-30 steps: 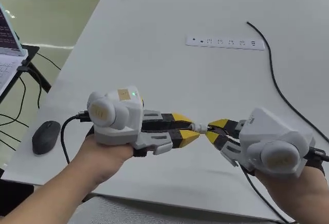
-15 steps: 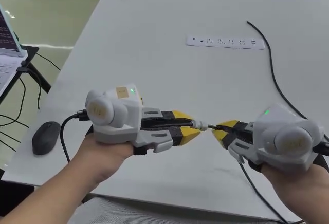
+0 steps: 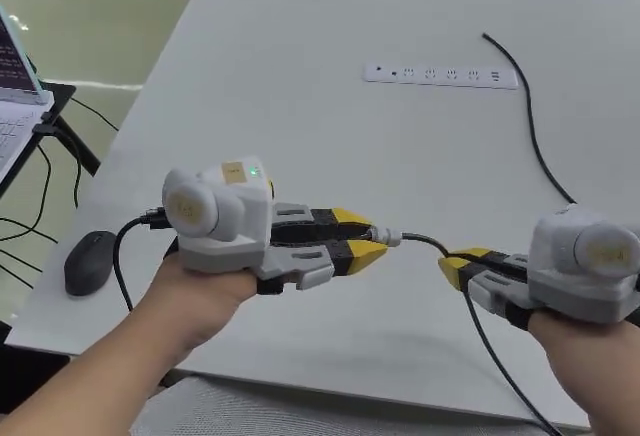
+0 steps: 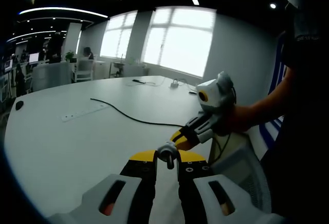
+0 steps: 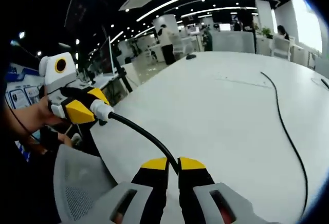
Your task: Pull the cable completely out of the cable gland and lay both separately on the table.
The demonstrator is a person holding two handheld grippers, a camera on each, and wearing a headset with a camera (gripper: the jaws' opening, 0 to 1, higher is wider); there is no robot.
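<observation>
I clamp the gland (image 3: 389,239) in my left gripper (image 3: 377,240) and pinch the cable (image 3: 426,243) with my right gripper (image 3: 447,261), at 3 o'clock, to pull them apart.

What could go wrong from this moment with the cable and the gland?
1. The cable curves between the right gripper and the cable gland. A pull at this angle may jam it, or the cable may slip through the jaws.
2. The left gripper holds the gland in the air near the front edge of the table. If dropped, it could fall off.
</observation>
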